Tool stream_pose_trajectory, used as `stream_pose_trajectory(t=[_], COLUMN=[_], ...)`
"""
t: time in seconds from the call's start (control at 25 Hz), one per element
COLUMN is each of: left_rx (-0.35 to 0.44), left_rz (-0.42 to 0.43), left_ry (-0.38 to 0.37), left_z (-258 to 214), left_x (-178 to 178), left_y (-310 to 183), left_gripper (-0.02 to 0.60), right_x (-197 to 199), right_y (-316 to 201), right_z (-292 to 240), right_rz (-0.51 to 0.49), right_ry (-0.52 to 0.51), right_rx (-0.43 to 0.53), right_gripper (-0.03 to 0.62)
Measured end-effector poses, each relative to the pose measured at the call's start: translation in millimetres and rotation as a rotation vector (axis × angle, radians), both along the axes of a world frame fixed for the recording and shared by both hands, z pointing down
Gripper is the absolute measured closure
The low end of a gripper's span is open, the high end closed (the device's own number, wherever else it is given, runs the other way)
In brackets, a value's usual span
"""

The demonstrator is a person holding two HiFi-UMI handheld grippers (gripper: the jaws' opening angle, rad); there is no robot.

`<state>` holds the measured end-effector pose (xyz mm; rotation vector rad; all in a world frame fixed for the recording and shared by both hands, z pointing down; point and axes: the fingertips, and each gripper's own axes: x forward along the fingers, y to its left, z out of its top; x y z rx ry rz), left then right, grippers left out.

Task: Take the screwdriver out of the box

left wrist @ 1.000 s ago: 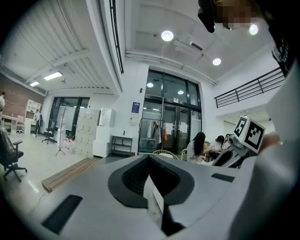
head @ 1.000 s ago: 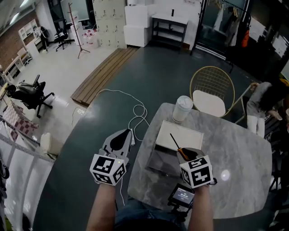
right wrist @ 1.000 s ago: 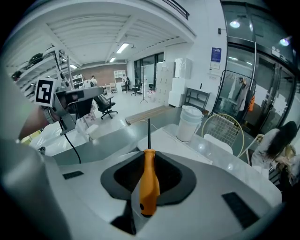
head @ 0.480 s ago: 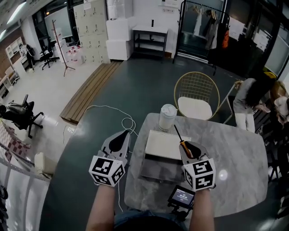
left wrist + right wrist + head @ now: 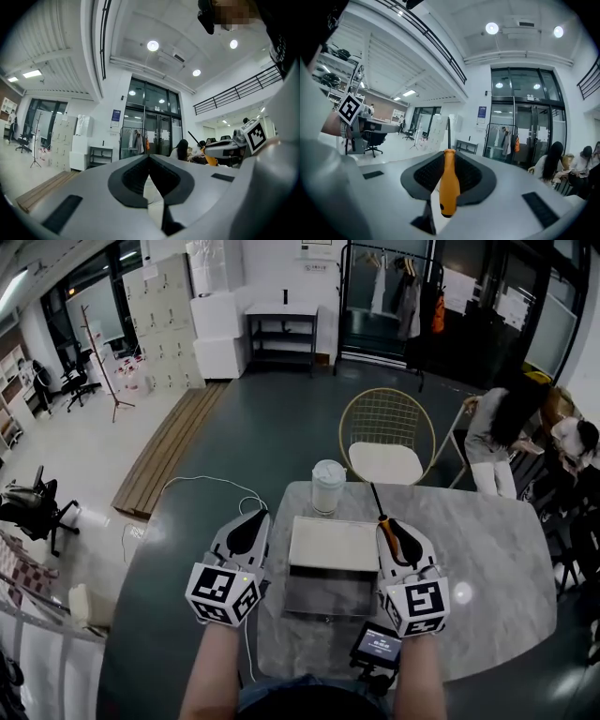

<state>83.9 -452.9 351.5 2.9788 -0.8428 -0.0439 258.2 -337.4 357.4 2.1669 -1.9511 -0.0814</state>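
Observation:
The screwdriver (image 5: 386, 533) has an orange handle and a thin black shaft that points away from me. My right gripper (image 5: 394, 527) is shut on the handle (image 5: 449, 187) and holds it level above the table, by the right edge of the open box (image 5: 323, 594). The box's white lid (image 5: 335, 542) lies flat behind its grey tray. My left gripper (image 5: 255, 517) hovers left of the box, past the table's edge, with nothing in it; its jaw tips meet (image 5: 149, 158). The left gripper view also shows the held screwdriver (image 5: 209, 160) off to the right.
The box lies on a marble table (image 5: 487, 568). A lidded white cup (image 5: 327, 486) stands at the table's far edge, and a gold wire chair (image 5: 394, 432) behind it. A small screen device (image 5: 379, 643) sits at the near edge. People (image 5: 502, 427) stand at the far right. A white cable (image 5: 197, 488) lies on the floor.
My right gripper has risen and tipped up to level, carrying the screwdriver from over the box to its right side. The left gripper has risen a little. My head view has tilted up.

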Motion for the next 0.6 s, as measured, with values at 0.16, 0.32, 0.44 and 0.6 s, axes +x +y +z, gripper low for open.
stream_pose_trajectory(t=[0.16, 0.32, 0.44, 0.6], left_rx=[0.016, 0.035, 0.044, 0.050], left_rz=[0.013, 0.023, 0.020, 0.016], left_ry=[0.027, 0.046, 0.064, 0.085], left_z=[-10, -20, -25, -29], left_x=[6, 13, 11, 8], left_y=[2, 6, 3, 0], left_gripper=[0.569, 0.569, 0.569, 0.568], right_x=[5, 15, 19, 21], right_y=[6, 16, 22, 28], right_z=[-19, -34, -39, -40], right_rz=[0.021, 0.052, 0.076, 0.097], right_ry=[0.017, 0.021, 0.017, 0.014], right_rx=[0.033, 0.060, 0.077, 0.087], right_gripper=[0.507, 0.507, 0.507, 0.507])
